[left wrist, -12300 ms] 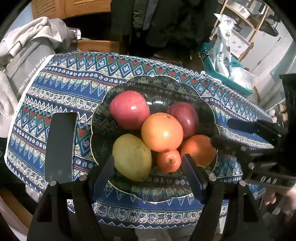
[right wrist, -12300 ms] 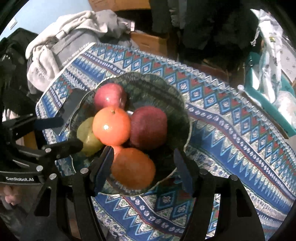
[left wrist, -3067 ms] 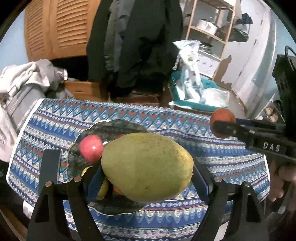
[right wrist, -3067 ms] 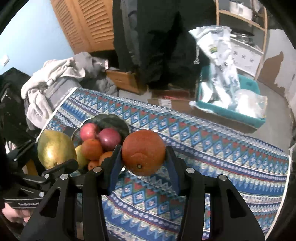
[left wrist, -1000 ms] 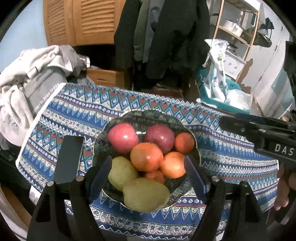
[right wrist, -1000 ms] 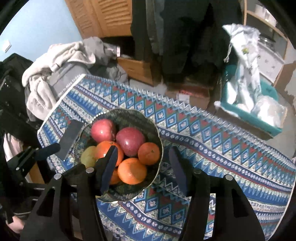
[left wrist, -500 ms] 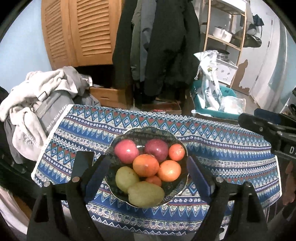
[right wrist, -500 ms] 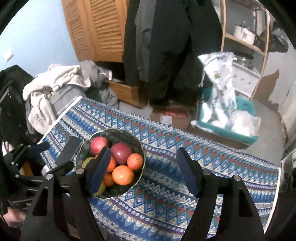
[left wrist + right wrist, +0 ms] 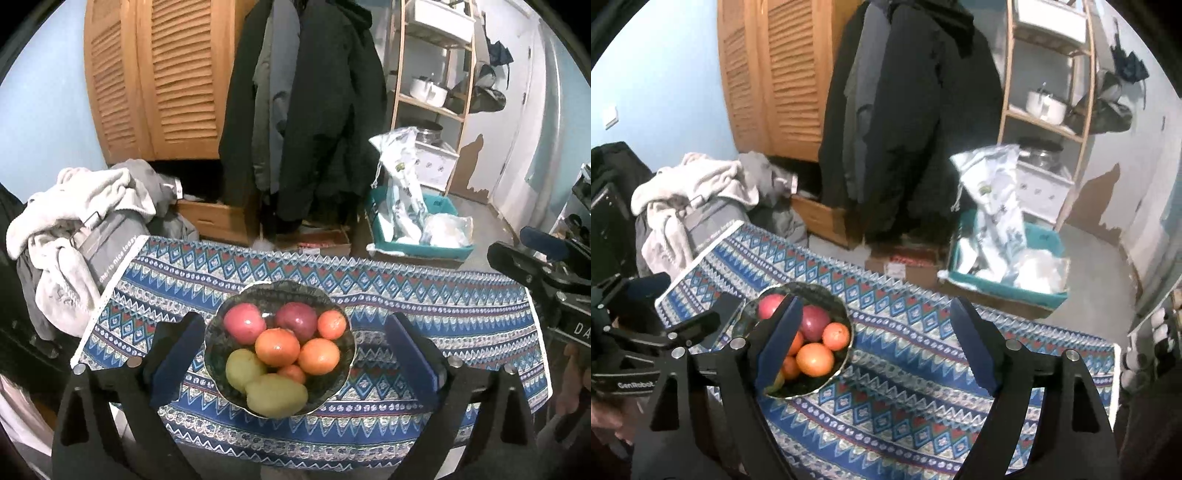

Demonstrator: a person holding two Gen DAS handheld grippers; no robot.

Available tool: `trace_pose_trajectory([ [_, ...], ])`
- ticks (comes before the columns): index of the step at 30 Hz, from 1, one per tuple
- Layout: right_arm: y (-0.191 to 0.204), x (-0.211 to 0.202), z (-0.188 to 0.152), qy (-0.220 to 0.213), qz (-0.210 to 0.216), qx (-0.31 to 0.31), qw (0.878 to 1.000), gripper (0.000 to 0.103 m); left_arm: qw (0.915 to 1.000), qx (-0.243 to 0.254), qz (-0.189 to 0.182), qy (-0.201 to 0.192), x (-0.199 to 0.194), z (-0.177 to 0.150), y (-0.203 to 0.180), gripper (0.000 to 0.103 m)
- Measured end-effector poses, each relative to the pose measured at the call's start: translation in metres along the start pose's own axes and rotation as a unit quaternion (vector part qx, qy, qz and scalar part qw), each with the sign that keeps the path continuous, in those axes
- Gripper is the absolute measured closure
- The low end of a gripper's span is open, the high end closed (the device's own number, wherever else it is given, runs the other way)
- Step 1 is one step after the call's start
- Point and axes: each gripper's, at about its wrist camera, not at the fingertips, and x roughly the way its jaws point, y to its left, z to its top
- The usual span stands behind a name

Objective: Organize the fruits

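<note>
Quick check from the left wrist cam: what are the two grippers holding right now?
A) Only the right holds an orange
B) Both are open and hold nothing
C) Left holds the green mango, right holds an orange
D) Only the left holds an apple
B: the left gripper and right gripper both stand open with nothing between their fingers, and all the fruit sits in the bowl, including the green mango.

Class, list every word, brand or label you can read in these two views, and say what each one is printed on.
"GenRobot" on the left gripper body, in the right wrist view; letters after it are blurred.
"DA" on the right gripper body, in the left wrist view; cut off at the frame edge.
"...is nice today" on the grey garment beside the table; its first word is unclear.
Print on the white bag: too small to read.
</note>
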Motion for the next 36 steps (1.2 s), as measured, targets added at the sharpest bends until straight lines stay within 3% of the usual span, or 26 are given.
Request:
trace_pose_trajectory([
  [7,-0.015,-0.018,-0.003,-0.016,-0.003,0.011,1.0,0.022,0.9993,0.002,0.009,-0.037,-0.024,0.009,-0.007,0.001],
  [15,-0.029,-0.031,-0.007,-0.034,-0.021,0.014,0.999,0.022,0.9986,-0.005,0.011,-0.052,-0.036,0.016,-0.012,0.001],
  [36,-0.04,-0.038,-0.011,-0.041,-0.025,0.017,0.999,0.022,0.999,0.003,0.012,-0.044,-0.036,0.013,-0.023,0.001],
])
